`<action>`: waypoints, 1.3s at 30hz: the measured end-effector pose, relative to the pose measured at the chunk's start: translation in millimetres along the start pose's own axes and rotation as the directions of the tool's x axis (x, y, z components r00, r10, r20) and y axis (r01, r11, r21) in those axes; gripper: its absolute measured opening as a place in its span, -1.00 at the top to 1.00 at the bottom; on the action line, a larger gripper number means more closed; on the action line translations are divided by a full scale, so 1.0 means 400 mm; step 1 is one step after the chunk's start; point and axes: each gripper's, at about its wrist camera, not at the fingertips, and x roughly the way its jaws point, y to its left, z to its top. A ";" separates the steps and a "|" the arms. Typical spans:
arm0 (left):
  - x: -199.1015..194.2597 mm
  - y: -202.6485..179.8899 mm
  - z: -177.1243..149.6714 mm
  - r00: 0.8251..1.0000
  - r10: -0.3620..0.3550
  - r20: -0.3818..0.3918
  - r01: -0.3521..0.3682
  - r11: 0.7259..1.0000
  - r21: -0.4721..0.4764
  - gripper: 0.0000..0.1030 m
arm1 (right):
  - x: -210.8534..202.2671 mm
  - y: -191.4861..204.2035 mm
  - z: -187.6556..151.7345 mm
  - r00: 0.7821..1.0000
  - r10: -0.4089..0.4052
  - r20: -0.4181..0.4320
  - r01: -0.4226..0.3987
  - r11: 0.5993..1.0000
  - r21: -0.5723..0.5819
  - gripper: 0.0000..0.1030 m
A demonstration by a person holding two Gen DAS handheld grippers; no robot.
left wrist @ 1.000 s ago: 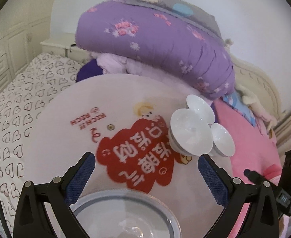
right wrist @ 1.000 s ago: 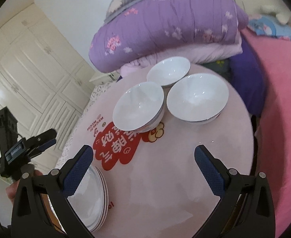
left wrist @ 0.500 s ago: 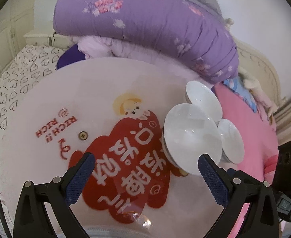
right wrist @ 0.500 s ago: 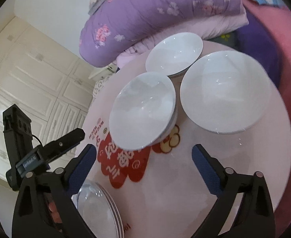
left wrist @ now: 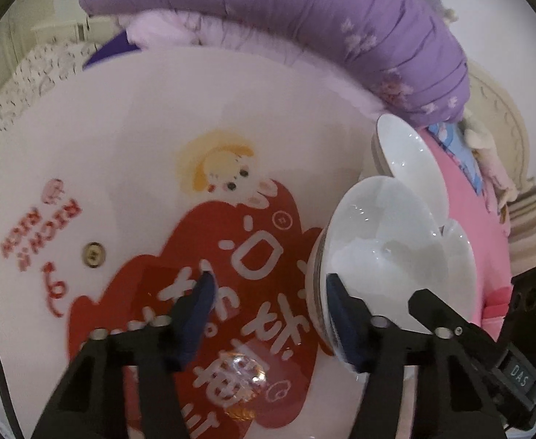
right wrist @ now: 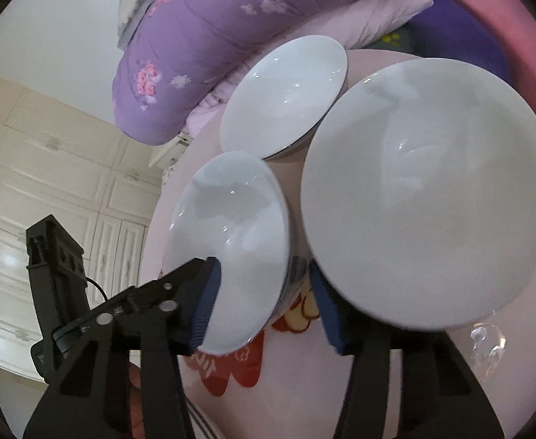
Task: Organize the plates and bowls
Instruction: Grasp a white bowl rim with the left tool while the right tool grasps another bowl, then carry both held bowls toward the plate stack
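Three white bowls stand together on the round pink table (left wrist: 121,139). The near-left bowl (right wrist: 238,241) also shows in the left wrist view (left wrist: 385,252). The large bowl (right wrist: 429,190) is to its right and the far bowl (right wrist: 286,98) is behind. My right gripper (right wrist: 264,303) has half closed with its fingers on either side of the near-left bowl's near rim. My left gripper (left wrist: 268,314) has narrowed over the red print, its right finger (left wrist: 341,314) close against that bowl's outer wall. Nothing is held in the left gripper.
A purple flowered quilt (left wrist: 304,25) and pink bedding (left wrist: 483,219) lie behind the table. White cabinet doors (right wrist: 48,190) stand at the left. The table's red cartoon print (left wrist: 209,292) fills its middle. The plate stack is out of view.
Both grippers have moved forward to the bowls and their jaws have narrowed. The right fingers now straddle the near-left bowl's rim. The plate stack has left both views.
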 end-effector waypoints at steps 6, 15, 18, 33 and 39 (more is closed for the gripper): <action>0.023 -0.009 0.013 0.998 -0.062 0.006 0.062 0.998 0.003 0.75 | 0.009 -0.019 0.006 1.000 -0.017 0.020 0.017 1.000 0.012 0.46; 0.010 -0.005 -0.008 0.998 -0.062 0.029 0.062 0.998 -0.004 0.87 | 0.003 -0.007 0.003 0.999 -0.026 0.021 0.026 1.000 -0.018 0.51; -0.015 0.003 -0.019 0.997 -0.059 0.042 0.059 0.998 -0.014 0.87 | 0.007 0.014 0.001 1.000 -0.022 0.016 0.023 0.999 -0.039 0.51; -0.282 0.127 -0.123 0.982 -0.042 0.186 0.060 0.994 -0.089 0.86 | 0.018 0.212 -0.043 0.997 0.060 -0.051 -0.068 0.980 -0.187 0.54; -0.401 0.207 -0.185 0.970 -0.009 0.244 0.043 0.990 -0.134 0.86 | 0.043 0.314 -0.084 0.993 0.080 -0.091 -0.101 0.960 -0.262 0.56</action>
